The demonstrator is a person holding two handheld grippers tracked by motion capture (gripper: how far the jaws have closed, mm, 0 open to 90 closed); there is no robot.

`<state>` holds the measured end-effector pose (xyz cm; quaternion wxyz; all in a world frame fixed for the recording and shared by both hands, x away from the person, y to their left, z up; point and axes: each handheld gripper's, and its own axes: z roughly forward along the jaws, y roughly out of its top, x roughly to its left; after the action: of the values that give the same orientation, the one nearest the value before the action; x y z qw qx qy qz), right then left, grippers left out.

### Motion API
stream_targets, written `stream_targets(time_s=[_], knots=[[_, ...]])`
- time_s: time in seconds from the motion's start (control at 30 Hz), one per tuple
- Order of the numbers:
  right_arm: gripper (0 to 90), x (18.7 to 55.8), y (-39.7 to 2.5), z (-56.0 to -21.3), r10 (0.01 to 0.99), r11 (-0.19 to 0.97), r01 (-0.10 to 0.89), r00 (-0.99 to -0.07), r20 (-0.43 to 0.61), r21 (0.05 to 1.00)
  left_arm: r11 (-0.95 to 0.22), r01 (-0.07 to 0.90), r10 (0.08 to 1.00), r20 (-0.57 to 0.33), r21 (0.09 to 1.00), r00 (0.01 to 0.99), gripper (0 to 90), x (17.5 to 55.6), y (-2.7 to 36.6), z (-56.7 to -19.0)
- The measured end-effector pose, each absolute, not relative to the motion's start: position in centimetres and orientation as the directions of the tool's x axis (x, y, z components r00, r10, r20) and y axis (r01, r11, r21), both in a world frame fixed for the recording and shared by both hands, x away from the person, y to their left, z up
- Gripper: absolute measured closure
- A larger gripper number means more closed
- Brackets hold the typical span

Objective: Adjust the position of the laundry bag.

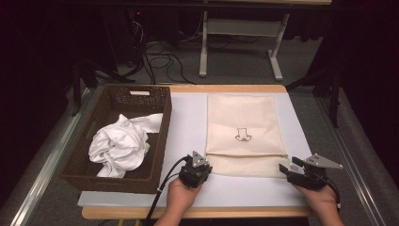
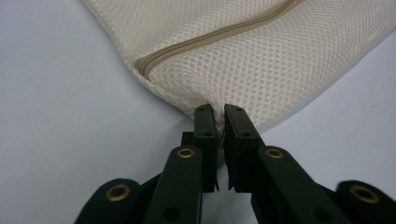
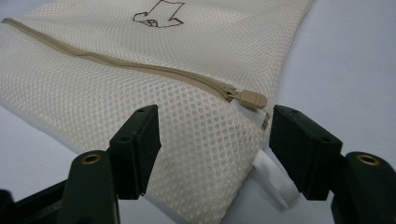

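Observation:
A cream mesh laundry bag [image 1: 243, 133] lies flat on the white table cover, its tan zipper [image 1: 247, 156] running across near the front edge. My left gripper [image 1: 207, 165] is shut on the bag's near left corner [image 2: 215, 105]. My right gripper [image 1: 285, 167] stands open at the near right corner, its jaws either side of the mesh [image 3: 205, 140] just below the zipper pull [image 3: 248, 98]. A white tag [image 3: 273, 179] sticks out of that corner. A small dark drawing [image 1: 243, 135] marks the bag's middle.
A dark wicker basket [image 1: 162, 141] stands at the left with a crumpled white garment [image 1: 122, 143] in it. Beyond the table's far edge are a white frame's legs [image 1: 275, 59] and cables on the floor.

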<state>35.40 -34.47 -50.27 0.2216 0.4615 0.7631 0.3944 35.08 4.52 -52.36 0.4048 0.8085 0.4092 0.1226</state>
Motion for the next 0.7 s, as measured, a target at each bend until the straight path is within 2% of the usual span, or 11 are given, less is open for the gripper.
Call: stream_targets(time_s=[0.17,0.3,0.53,0.7], knots=[[39.8,35.4,-34.8,-50.2,0.873,0.258,0.518,-0.487,0.033,0.816,-0.362,0.566,0.742,-0.138,0.741,0.656,86.0,34.0,4.9,-52.1],[43.5,35.1,-35.0,-49.9,0.870,0.242,0.506,-0.491,0.046,0.828,-0.434,0.568,0.714,-0.118,0.699,0.691,85.7,32.0,5.3,-51.5],[46.8,35.0,-35.5,-49.6,0.874,0.211,0.508,-0.481,0.072,0.835,-0.461,0.560,0.701,-0.105,0.688,0.706,85.5,29.7,5.4,-51.3],[48.3,35.0,-35.4,-49.6,0.872,0.213,0.504,-0.485,0.069,0.837,-0.430,0.573,0.707,-0.134,0.698,0.694,82.9,29.1,5.8,-51.5]])
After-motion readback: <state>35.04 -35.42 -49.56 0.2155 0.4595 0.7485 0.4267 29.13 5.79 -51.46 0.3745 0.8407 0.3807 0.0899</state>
